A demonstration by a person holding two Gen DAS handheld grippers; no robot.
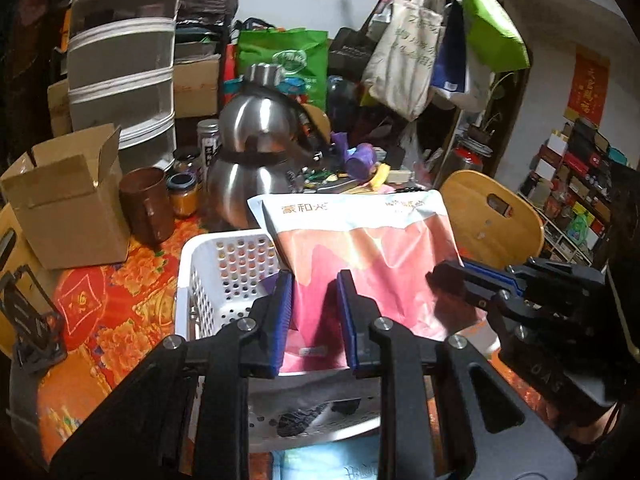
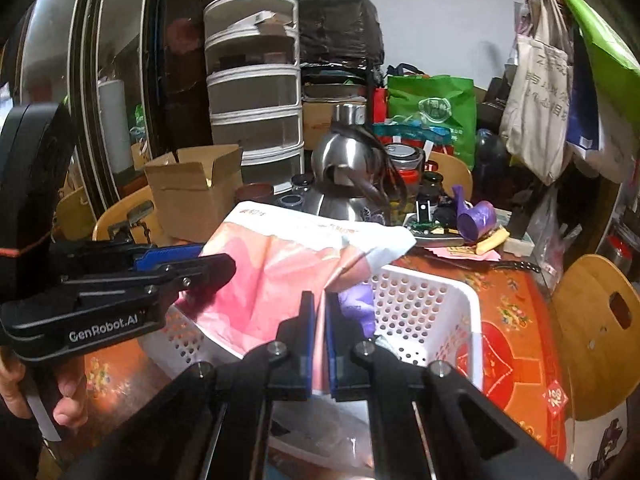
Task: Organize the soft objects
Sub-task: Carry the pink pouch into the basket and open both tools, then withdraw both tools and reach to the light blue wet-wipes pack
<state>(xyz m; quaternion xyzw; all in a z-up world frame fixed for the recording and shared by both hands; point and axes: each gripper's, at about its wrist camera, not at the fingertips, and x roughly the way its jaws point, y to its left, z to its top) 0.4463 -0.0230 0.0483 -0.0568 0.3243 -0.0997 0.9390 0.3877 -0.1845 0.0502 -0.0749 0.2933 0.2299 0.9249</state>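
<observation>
Brown corrugated card first: an open cardboard box (image 1: 68, 196) stands at the far left of the red-and-orange patterned tablecloth (image 1: 104, 312), with a polished steel kettle (image 1: 256, 160) behind the middle. Nearer, the white perforated plastic basket (image 1: 196, 284) sits on the cloth, a purple soft item (image 2: 358, 304) already inside it. Over the basket hangs the task's thing, a pink-and-white soft plastic pouch (image 1: 368, 248), carried by both tools. The left gripper (image 1: 314, 316) has its blue pads narrowly apart and pressed on the pouch's near edge; the right gripper (image 2: 318, 334) is pinched fully closed on a thin fold at the pouch's right side.

The risks, as I judge them — the slack film could slide out of the thin right-hand pinch, or the hands could pull apart and tear a seam. The pouch looks wider than the basket, so it may catch the rim and tip the basket — or drape outside it.
</observation>
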